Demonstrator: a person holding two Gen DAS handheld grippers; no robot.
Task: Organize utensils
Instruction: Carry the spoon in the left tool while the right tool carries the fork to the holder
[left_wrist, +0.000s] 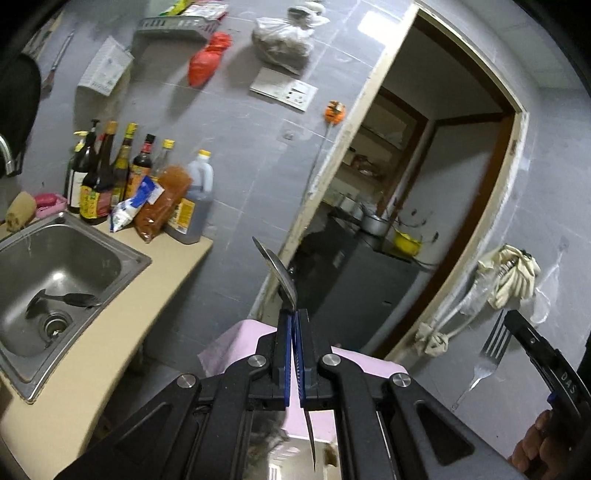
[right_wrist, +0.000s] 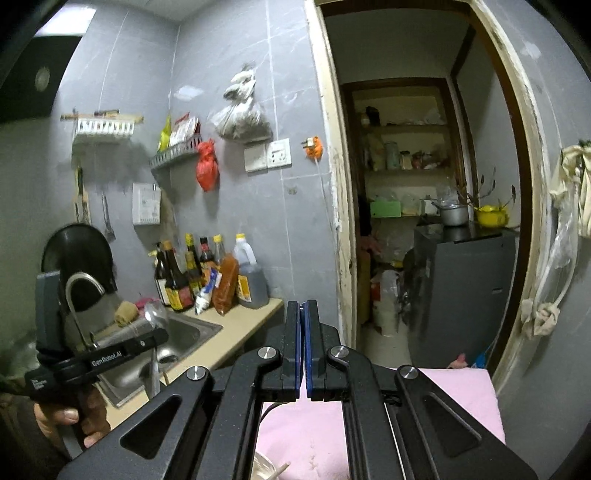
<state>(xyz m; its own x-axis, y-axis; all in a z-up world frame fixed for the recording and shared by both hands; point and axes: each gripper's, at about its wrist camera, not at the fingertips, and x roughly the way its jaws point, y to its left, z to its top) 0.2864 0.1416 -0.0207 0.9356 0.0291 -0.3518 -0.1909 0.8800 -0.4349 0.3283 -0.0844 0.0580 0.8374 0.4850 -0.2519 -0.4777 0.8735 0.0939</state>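
Clearly this is the carry step: the left gripper (left_wrist: 295, 314) is clamped shut on a spoon (left_wrist: 279, 271), bowl up and handle trailing down beneath the jaws, held in the air off the end of the surface (left_wrist: 110, 332). At the left view's edge the right gripper (left_wrist: 511, 317) pinches a fork (left_wrist: 489, 350), tines up; in its own view the closed pads show nothing between them. Both hang over a pink cloth (right_wrist: 458, 398). Next, I judge, each piece must be brought to wherever utensils are kept, which I cannot see. Count: one spoon and one fork held, two more utensils (left_wrist: 64, 299) lying in the sink (left_wrist: 122, 266), roughly seven bottles (left_wrist: 110, 173) behind it.
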